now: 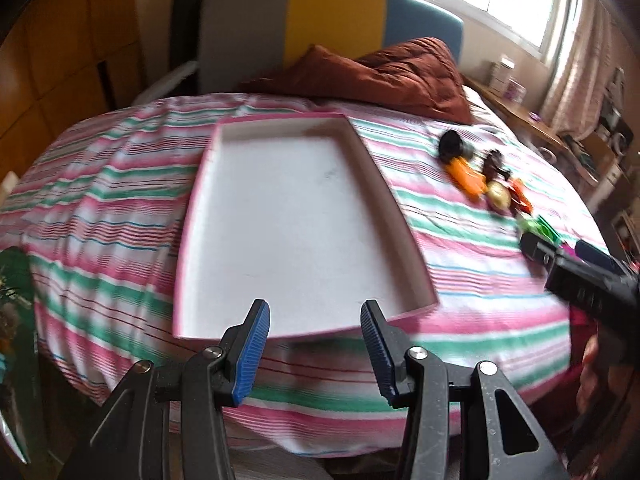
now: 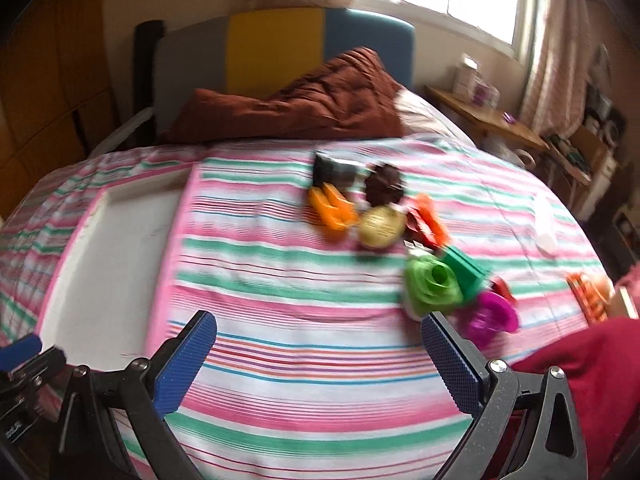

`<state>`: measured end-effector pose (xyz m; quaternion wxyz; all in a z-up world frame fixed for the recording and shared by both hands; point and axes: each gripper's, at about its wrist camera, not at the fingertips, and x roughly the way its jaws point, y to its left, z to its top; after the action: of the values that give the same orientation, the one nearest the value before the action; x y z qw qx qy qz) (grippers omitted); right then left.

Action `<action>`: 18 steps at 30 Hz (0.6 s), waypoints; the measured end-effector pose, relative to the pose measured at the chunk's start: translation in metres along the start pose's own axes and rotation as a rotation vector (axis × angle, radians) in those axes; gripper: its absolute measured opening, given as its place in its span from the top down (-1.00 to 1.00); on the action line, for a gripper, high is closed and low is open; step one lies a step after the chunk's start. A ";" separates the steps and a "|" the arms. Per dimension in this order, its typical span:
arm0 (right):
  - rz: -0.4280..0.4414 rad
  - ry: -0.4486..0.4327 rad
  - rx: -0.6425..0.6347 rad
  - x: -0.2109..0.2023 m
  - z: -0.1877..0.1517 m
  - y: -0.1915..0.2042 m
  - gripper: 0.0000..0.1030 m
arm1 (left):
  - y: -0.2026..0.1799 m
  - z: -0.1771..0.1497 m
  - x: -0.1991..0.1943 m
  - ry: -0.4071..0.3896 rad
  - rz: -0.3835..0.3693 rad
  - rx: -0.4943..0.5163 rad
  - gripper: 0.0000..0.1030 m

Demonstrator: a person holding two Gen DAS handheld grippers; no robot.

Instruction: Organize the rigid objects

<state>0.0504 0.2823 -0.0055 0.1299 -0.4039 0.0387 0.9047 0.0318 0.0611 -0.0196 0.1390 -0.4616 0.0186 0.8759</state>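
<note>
A shallow white tray with a pink rim [image 1: 280, 216] lies empty on the striped bed; it also shows at the left of the right wrist view [image 2: 120, 248]. A cluster of small rigid objects lies to its right: a black piece [image 2: 334, 170], a dark brown piece [image 2: 384, 184], an orange piece [image 2: 332, 208], a yellowish round one [image 2: 380, 226], a red-orange piece [image 2: 428, 220], green pieces [image 2: 434, 284] and a magenta ring [image 2: 492, 316]. My left gripper [image 1: 316, 316] is open and empty over the tray's near edge. My right gripper [image 2: 320, 332] is open and empty, just short of the green piece.
A brown quilt [image 2: 320, 100] is bunched at the head of the bed by the grey, yellow and blue headboard [image 2: 280, 52]. A wooden side table [image 2: 488, 116] stands to the right under the window. An orange item [image 2: 588, 296] and red cloth [image 2: 592, 364] lie at the right edge.
</note>
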 end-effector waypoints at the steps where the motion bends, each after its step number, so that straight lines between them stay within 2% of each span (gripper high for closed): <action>1: -0.007 0.010 0.011 0.001 0.001 -0.009 -0.95 | -0.003 -0.001 -0.001 0.002 -0.014 0.006 0.07; 5: -0.075 0.030 0.048 0.000 0.012 -0.062 -0.92 | -0.012 -0.004 -0.003 0.026 -0.108 0.005 0.07; 10: -0.146 0.110 0.068 0.013 0.025 -0.117 -0.89 | -0.016 -0.006 0.003 0.067 -0.144 -0.007 0.07; 11: -0.136 0.133 0.081 0.017 0.025 -0.127 -0.85 | -0.018 -0.007 0.001 0.056 -0.148 -0.006 0.07; 13: -0.122 0.191 0.104 0.026 0.025 -0.142 -0.59 | -0.022 -0.008 -0.002 0.041 -0.149 0.000 0.07; 15: -0.113 0.238 0.107 0.035 0.025 -0.151 -0.43 | -0.027 -0.010 -0.004 0.035 -0.155 0.008 0.07; 18: -0.122 0.308 0.073 0.049 0.025 -0.161 -0.33 | -0.031 -0.010 -0.004 0.040 -0.171 0.011 0.07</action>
<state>0.0439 0.4519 -0.0195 0.1916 -0.5344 0.0665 0.8205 0.0503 0.0886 -0.0192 0.2155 -0.4779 -0.0131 0.8515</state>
